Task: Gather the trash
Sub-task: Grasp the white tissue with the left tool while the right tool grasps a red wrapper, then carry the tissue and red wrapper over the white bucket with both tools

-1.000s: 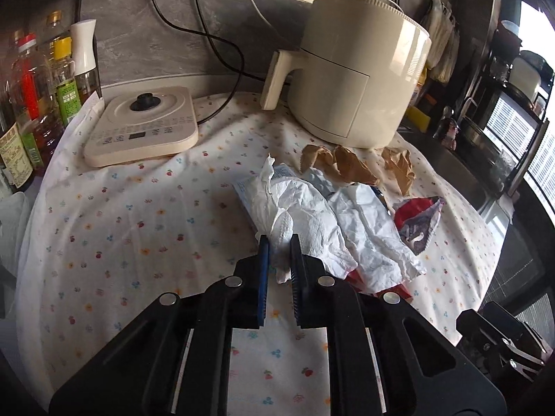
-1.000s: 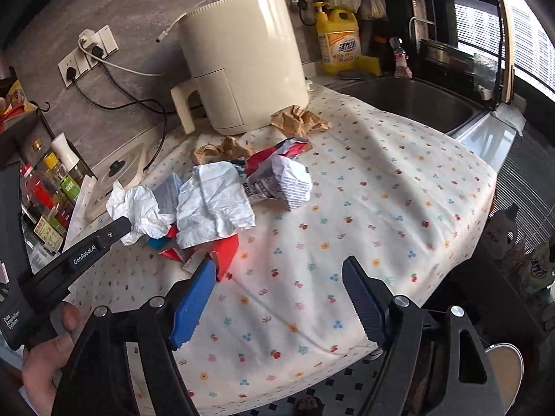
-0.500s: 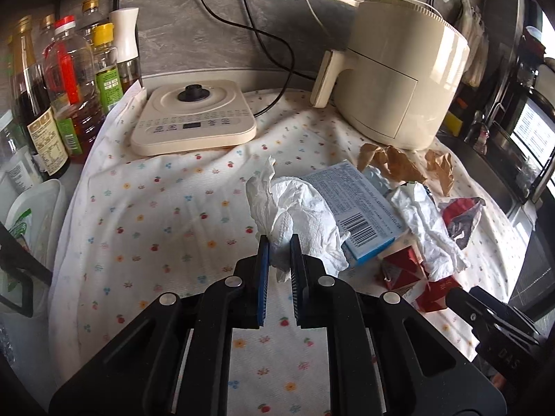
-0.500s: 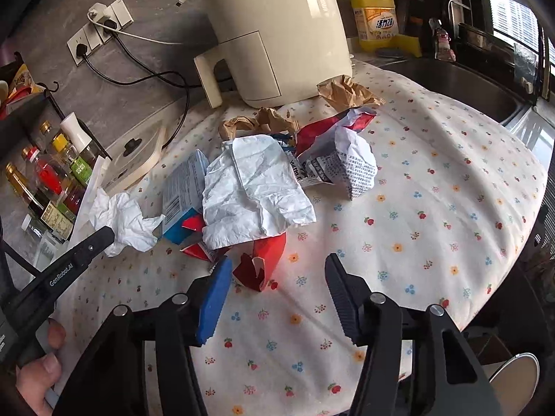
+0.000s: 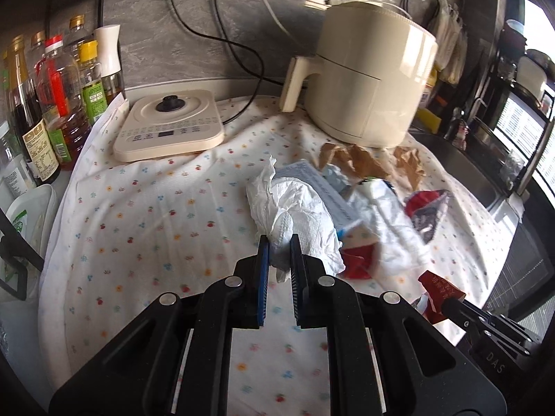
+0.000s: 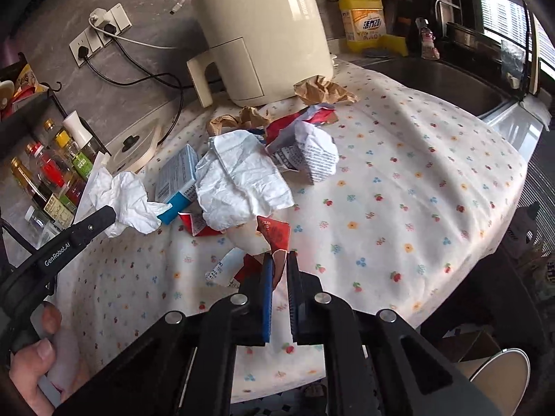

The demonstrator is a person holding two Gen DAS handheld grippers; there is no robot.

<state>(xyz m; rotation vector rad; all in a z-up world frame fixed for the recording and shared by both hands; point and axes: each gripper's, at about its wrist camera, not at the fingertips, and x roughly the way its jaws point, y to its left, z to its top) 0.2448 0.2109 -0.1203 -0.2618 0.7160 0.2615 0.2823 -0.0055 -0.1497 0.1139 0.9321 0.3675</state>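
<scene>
Left hand-held gripper (image 5: 278, 242): clamped on your tissue (image 5: 295, 215), at the pile's edge on the worktop (image 5: 145, 215).
Right hand-held gripper (image 6: 277, 260): jaws just closed, pinching the red wrapper (image 6: 275, 234) by one corner.
Risk: thin corner may tear or slip free as you lift; tissue may drag the box (image 6: 177, 176).

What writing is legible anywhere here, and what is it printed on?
"GenRobot.AI": on the left gripper's black finger, seen from the right wrist.
"DAS": on the right gripper's black body, seen from the left wrist.
Yellow detergent bottle: Chinese characters on its label, too small to be sure of.
Red wrapper, blue box, printed packet, sauce bottles: print too small or blurred.
</scene>
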